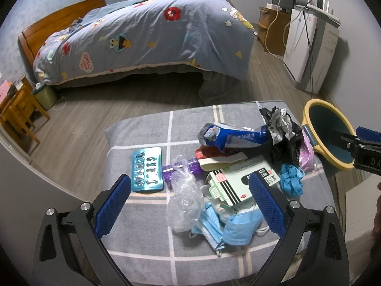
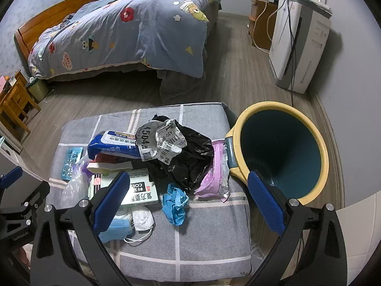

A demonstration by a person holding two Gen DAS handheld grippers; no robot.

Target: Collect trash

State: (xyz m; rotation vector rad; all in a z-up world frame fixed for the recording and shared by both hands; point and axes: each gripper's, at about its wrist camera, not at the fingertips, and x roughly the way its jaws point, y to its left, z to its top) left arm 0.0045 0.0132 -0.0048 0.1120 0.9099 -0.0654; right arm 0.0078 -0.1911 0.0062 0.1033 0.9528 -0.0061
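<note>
Trash pile (image 1: pixel 228 164) sits on the gray cushion (image 1: pixel 147 257), w/ the yellow bin (image 2: pixel 281 152) just to its right. Left gripper (image 1: pixel 190 205) and right gripper (image 2: pixel 188 197) both hang wide apart over the near side, holding nothing.

A bed (image 1: pixel 142 38) with a wooden headboard (image 1: pixel 57 23) stands at the far side of the room. A blue cartoon-print duvet (image 2: pixel 123 33) covers it and hangs over the near edge. The floor (image 1: pixel 95 109) is grey wood-look plank. A white floor-standing appliance (image 2: pixel 297 47) stands against the right wall, with cables (image 2: pixel 294 54) draped down its front. Behind it is a small wooden cabinet (image 1: pixel 271 31). At the left edge stands a wooden chair (image 1: pixel 16 114). Beside the chair, at the foot of the headboard, sits a small green bin (image 1: pixel 45 95).
</note>
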